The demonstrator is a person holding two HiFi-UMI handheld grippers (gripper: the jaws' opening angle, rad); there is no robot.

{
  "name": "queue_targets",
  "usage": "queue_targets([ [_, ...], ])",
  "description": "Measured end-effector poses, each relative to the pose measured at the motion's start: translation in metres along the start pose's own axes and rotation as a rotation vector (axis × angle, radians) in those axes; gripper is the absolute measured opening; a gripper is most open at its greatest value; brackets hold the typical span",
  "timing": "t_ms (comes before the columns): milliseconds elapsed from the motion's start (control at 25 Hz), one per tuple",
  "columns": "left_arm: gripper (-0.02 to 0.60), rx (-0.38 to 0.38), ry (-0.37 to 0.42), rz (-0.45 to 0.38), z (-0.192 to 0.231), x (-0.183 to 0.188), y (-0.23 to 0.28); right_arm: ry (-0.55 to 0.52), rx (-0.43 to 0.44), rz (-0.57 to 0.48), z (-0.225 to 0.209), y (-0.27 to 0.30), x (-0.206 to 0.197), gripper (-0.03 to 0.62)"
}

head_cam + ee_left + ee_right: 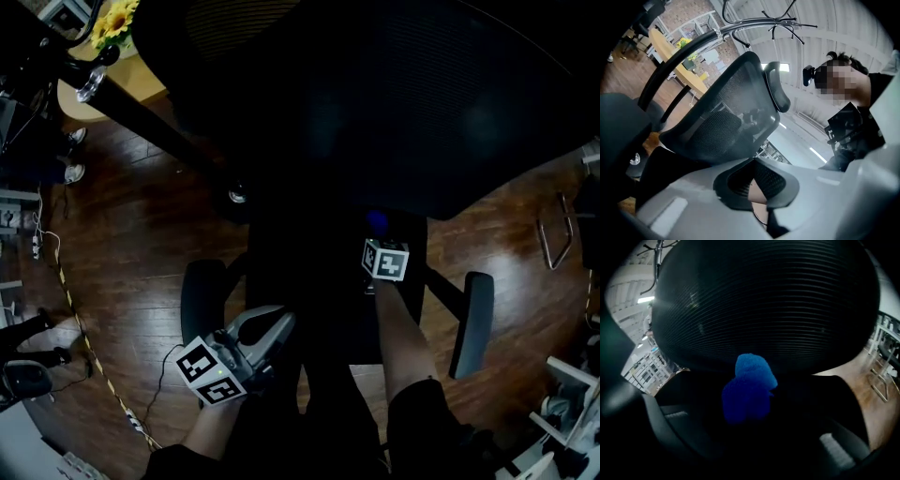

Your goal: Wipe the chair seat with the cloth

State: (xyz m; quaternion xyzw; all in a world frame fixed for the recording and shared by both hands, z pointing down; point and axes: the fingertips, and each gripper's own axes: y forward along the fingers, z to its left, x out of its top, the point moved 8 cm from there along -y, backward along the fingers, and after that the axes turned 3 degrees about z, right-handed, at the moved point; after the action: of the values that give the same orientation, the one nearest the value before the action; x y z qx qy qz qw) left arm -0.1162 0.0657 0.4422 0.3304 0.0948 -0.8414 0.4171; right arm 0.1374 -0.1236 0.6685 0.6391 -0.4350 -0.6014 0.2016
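The left gripper (267, 333) hangs nearest, its claw seemingly pressed together on nothing, just beside the left armrest (202, 298), which a careless swing could knock; ahead, the right gripper (749, 405) pinches a bunched blue cloth (749, 387) low over the chair seat (314, 281); the wad looks small, so dragging may tug it free, or bare jaw tips may scrape the seat; those tips are lost in darkness, as are the seat's edges, and whether the cloth touches it; beyond, the backrest (764, 301) blocks everything else.
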Motion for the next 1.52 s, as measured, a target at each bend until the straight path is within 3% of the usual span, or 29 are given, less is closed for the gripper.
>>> queue_targets([
  [240, -0.009, -0.043, 0.004, 0.053, -0.01, -0.009, 0.035, 0.123, -0.18, -0.032, -0.103, -0.047, -0.007, 0.035],
  [480, -0.009, -0.059, 0.009, 0.081, -0.023, -0.018, 0.056, 0.146, -0.149, -0.055, -0.123, -0.057, -0.011, 0.035],
  [720, -0.009, -0.034, 0.016, 0.038, -0.024, -0.015, 0.044, 0.118, -0.137, -0.07, -0.119, -0.063, -0.004, 0.035],
  [800, -0.009, -0.02, 0.015, 0.018, -0.023, -0.013, 0.033, 0.086, -0.095, -0.086, -0.097, -0.063, -0.002, 0.035],
  [960, -0.009, 0.013, 0.006, -0.031, -0.024, -0.01, 0.015, 0.03, 0.071, -0.07, -0.021, -0.039, -0.005, 0.035],
  [1160, -0.009, 0.07, 0.008, -0.108, -0.026, -0.001, -0.021, -0.055, 0.324, 0.006, 0.115, 0.004, -0.009, 0.035],
  [1320, -0.009, 0.117, -0.003, -0.156, -0.017, 0.004, -0.048, -0.089, 0.468, 0.043, 0.21, 0.018, -0.013, 0.035],
  [1400, -0.009, 0.142, -0.014, -0.176, -0.015, 0.003, -0.056, -0.114, 0.515, 0.074, 0.239, 0.024, -0.021, 0.035],
  [1520, -0.009, 0.153, -0.016, -0.189, -0.019, -0.005, -0.077, -0.146, 0.504, 0.092, 0.261, 0.023, -0.04, 0.035],
])
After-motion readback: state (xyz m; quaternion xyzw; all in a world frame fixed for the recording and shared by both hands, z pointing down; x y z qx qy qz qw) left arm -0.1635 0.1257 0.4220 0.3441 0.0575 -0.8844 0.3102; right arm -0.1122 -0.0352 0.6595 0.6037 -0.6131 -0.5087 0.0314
